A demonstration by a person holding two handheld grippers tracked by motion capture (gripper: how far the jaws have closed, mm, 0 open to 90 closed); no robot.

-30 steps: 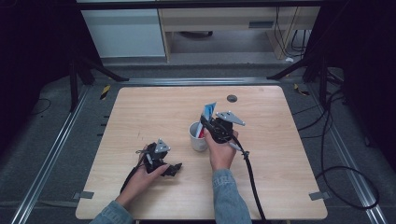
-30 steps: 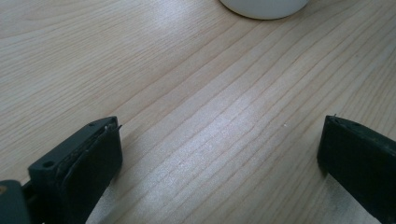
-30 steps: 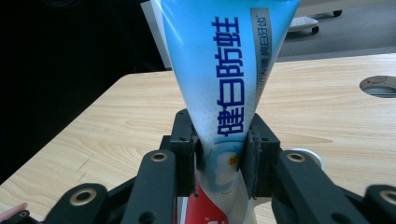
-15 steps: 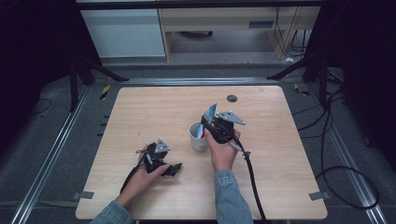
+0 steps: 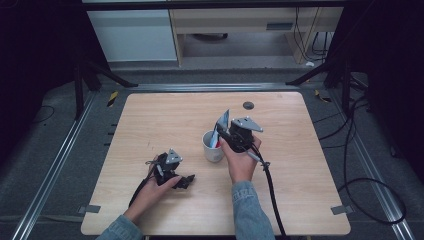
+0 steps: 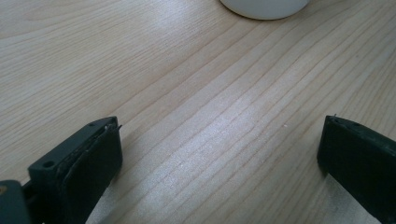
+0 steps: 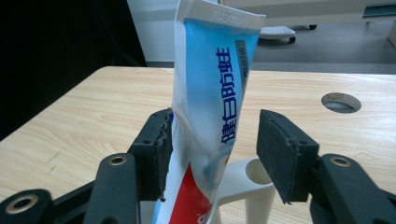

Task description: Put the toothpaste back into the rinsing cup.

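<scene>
Right tongs [image 5: 223, 131] over the middle of the wooden desk [image 5: 150, 120], just above a white mug [image 5: 213, 147], hand [image 5: 240, 162] wrapped around the body. In the right gripper view, jaws parted on either side of a blue-and-white toothpaste tube [image 7: 212, 93] with a red lower end; left pad touching the tube, right pad clear of it with a gap, so released, not clenched. Tube standing nearly upright in the mug [image 7: 238, 191], crimped end on top, leaning slightly.

Left tongs [image 5: 186, 181] low on the desk near its front edge, well apart from the mug, hand [image 5: 155, 187] on top. In the left gripper view, jaws spread wide with bare wood [image 6: 201, 116] between, released, gripping nothing; mug base [image 6: 264, 8] at the top edge. Small round hole [image 5: 248, 105] in the desk beyond the mug.
</scene>
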